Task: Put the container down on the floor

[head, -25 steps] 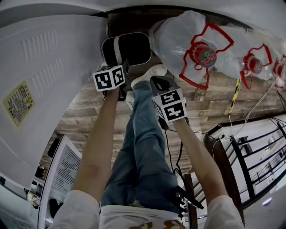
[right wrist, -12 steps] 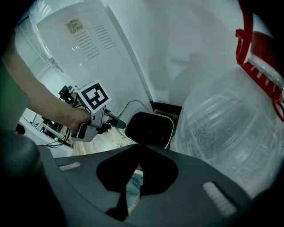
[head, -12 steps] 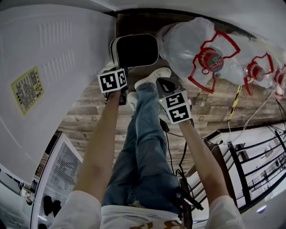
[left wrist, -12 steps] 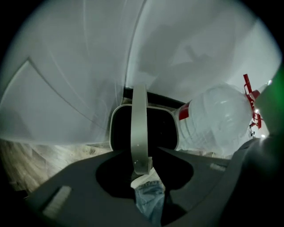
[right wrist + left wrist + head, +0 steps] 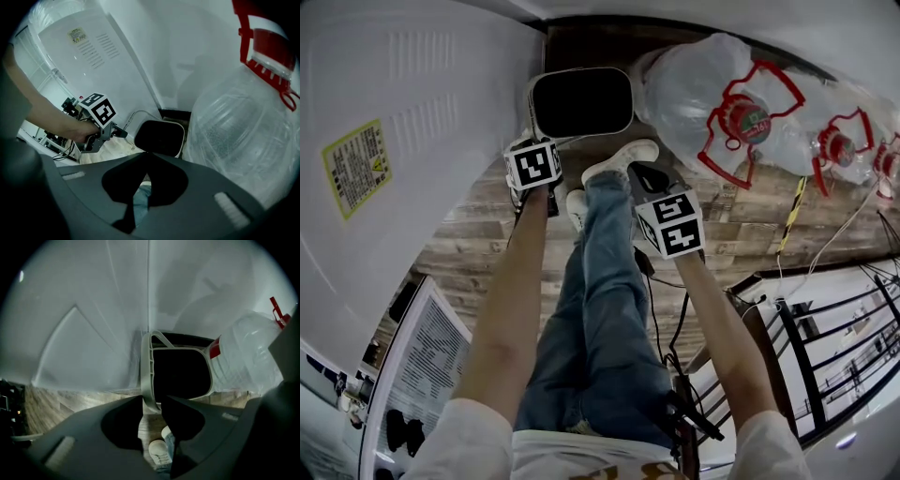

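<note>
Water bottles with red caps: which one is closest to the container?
The leftmost bottle in the head view, right beside the container that the left gripper holds by its rim; the other bottles lie farther right.

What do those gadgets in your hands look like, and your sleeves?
The left gripper and right gripper are dark grey with broad fingers, each topped by a white cube with black square markers. A black cable hangs from the right one. The sleeves are short and white.

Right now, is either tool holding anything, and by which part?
The left tool grips the container by its white rim; the right tool is shut on nothing.
</note>
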`<state>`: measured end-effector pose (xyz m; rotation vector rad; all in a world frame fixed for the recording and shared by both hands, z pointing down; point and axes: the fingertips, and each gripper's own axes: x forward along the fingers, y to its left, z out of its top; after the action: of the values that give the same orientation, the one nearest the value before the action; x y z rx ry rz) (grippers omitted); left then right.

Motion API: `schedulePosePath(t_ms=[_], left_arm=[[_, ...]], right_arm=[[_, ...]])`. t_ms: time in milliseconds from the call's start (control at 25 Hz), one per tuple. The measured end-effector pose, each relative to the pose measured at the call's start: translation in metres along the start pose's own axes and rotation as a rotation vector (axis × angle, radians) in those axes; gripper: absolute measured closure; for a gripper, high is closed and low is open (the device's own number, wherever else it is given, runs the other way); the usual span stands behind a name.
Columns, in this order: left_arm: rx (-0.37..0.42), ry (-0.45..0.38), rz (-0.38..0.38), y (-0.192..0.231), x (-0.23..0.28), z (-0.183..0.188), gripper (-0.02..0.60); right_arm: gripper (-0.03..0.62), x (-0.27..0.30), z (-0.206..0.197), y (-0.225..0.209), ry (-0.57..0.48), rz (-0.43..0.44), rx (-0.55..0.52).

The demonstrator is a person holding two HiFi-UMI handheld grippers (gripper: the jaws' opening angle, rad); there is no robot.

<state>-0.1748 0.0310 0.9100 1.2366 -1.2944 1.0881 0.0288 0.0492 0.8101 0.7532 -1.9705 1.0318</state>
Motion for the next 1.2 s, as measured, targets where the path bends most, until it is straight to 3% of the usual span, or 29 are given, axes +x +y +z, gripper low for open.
schedulePosePath(t_ms=[400,680,1000,1200], left_arm=[[0.012,-0.071,0.007,0.019,-0.017,-0.003,0.482],[0.099,-0.189,0.009,0.007,-0.046,0.020,0.578],[0.118,-0.250,-0.083,-0.025,-0.085,0.028,0.580],[0.089,-0.284,-0.168,-0.040,-0.118,0.035,0.580]], right_arm=[[0.565,0.000,0.001,0.006,-0.015,-0.007,-0.002],[0.565,-0.013,0.021,0.012,-0.068,-0.035,-0.021],[0.566,-0.044,0.047,0.026,-0.133,-0.075,-0.080],[0.566,-0.075,0.073,0.029,-0.241,-0.101,-0.059]])
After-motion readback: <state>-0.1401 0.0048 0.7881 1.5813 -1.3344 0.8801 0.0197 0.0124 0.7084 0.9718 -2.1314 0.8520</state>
